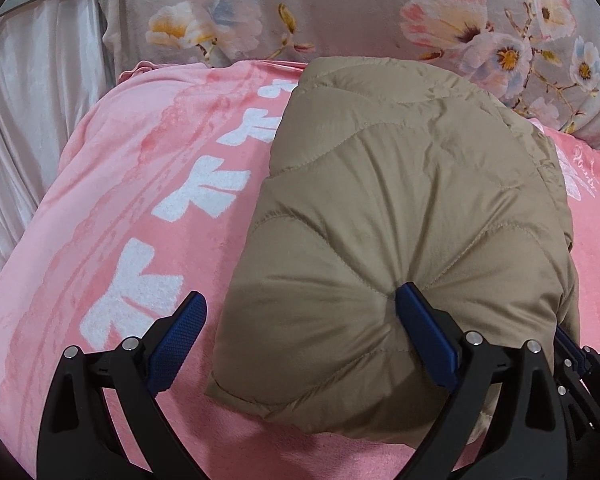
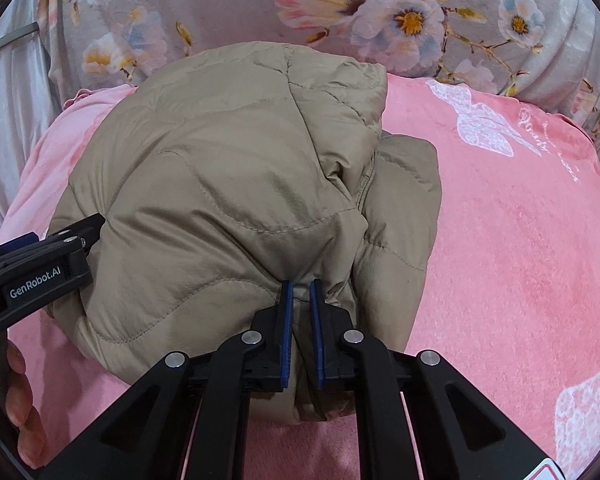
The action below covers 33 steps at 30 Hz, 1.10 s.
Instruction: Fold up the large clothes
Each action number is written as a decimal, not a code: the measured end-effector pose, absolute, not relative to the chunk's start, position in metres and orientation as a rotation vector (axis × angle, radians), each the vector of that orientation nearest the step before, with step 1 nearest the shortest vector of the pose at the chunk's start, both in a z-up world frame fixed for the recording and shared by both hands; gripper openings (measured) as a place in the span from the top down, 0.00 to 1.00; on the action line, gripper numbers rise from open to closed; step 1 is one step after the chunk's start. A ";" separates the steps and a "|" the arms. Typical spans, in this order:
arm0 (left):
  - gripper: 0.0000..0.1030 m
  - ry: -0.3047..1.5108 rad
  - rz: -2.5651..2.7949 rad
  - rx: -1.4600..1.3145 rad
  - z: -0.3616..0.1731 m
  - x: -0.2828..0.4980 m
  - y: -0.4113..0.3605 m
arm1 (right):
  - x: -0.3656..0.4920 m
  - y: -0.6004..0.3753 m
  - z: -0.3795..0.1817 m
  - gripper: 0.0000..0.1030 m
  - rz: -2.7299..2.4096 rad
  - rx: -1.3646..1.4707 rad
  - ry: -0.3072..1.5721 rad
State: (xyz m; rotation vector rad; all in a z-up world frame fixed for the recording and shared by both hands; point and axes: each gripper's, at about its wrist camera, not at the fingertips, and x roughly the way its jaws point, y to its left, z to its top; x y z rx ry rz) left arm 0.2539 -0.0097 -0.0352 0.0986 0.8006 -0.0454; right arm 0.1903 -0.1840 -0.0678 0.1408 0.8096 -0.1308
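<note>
A tan quilted jacket (image 1: 400, 180) lies folded into a puffy bundle (image 2: 228, 160) on a pink blanket (image 1: 120, 200). My left gripper (image 1: 300, 296) is open wide at the bundle's near left corner. Its right finger (image 1: 416, 312) dents the jacket's top, and its left finger (image 1: 188, 320) hangs over the blanket beside the jacket. My right gripper (image 2: 301, 286) is shut on a fold of jacket fabric at the near edge, which bunches between the blue pads. In the right wrist view the left gripper (image 2: 80, 236) touches the bundle's left side.
The pink blanket (image 2: 520, 240) with white prints stretches to the right of the jacket. Floral grey bedding (image 1: 340, 12) rises behind it. A white curtain (image 1: 32, 100) hangs at the far left. A person's hand (image 2: 20, 400) shows at the lower left edge.
</note>
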 end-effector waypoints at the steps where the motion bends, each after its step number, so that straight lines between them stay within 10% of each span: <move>1: 0.09 0.794 -0.046 0.090 -0.037 0.252 -0.009 | 0.190 -0.183 -0.068 0.92 -0.135 0.139 0.805; 13: 0.09 0.729 -0.049 0.029 -0.041 0.239 -0.003 | 0.177 -0.186 -0.070 0.89 -0.162 0.162 0.726; 24: 0.09 0.676 -0.057 0.095 -0.039 0.171 -0.003 | 0.113 -0.177 -0.060 0.50 -0.164 0.156 0.690; 33: 0.09 0.722 -0.063 0.121 -0.059 0.137 -0.010 | 0.076 -0.167 -0.066 0.37 -0.192 0.127 0.699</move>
